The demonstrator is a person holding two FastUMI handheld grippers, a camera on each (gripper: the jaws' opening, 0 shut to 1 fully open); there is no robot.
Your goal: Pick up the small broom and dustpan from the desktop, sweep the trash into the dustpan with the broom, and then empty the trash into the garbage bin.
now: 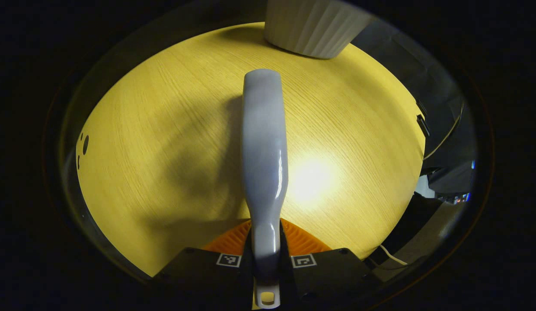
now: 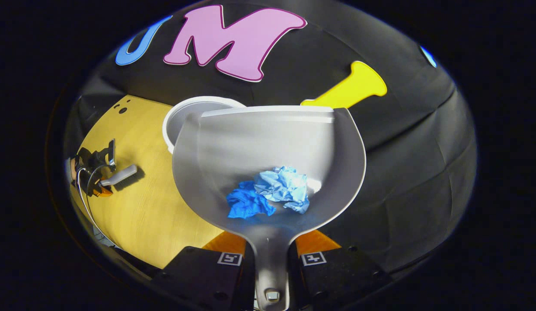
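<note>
Hovering mid-frame, the dustpan [image 2: 268, 155], handle clamped in the right gripper [image 2: 271, 258], cradles blue trash [image 2: 270, 191]; the garbage bin [image 2: 181, 123] peeks behind, upper left. Left gripper [image 1: 266, 260] pinches the broom [image 1: 263, 155]. Tipping early would spill.

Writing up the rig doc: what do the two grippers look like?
Both match. The left gripper and right gripper each have a dark, blocky body with a small square black-and-white marker on either side of the finger gap, and ribbed orange parts behind. In the right gripper view, the left gripper sits farther off with a thin pale cable looping from it.
</note>
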